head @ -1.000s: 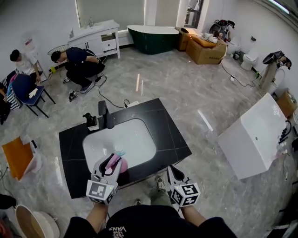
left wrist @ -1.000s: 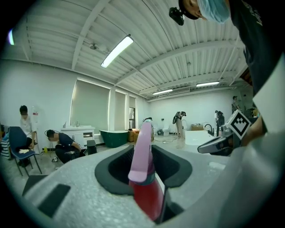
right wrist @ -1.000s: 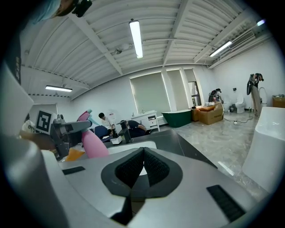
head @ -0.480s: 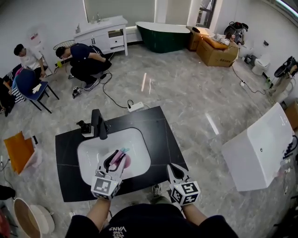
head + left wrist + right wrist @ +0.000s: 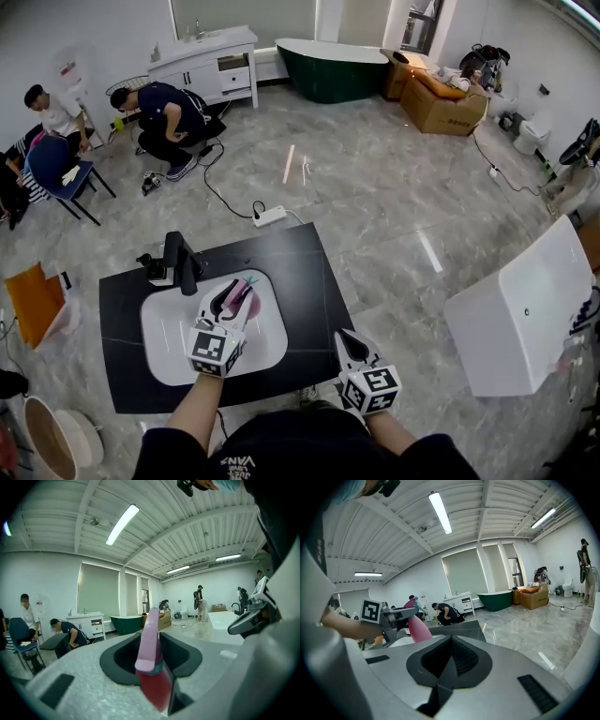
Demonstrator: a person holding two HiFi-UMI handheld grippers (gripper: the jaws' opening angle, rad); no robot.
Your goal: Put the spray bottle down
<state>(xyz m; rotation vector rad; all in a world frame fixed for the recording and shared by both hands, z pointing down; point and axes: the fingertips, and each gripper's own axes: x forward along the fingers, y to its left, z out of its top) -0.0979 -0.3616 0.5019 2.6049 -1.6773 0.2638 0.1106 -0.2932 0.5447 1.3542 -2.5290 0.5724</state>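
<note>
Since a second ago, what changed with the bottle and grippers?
The left gripper, shut on the bottle, carried it from the basin's near edge further in over the basin, toward the faucet. Nothing was grabbed or let go. Unchanged: the bottle is still held, and the right gripper is still shut and empty by the counter's near right corner.

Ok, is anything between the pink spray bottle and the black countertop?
Nothing visible. The left gripper holds the pink spray bottle over the white sink basin; the black countertop right of it is bare, the black faucet stands apart.
</note>
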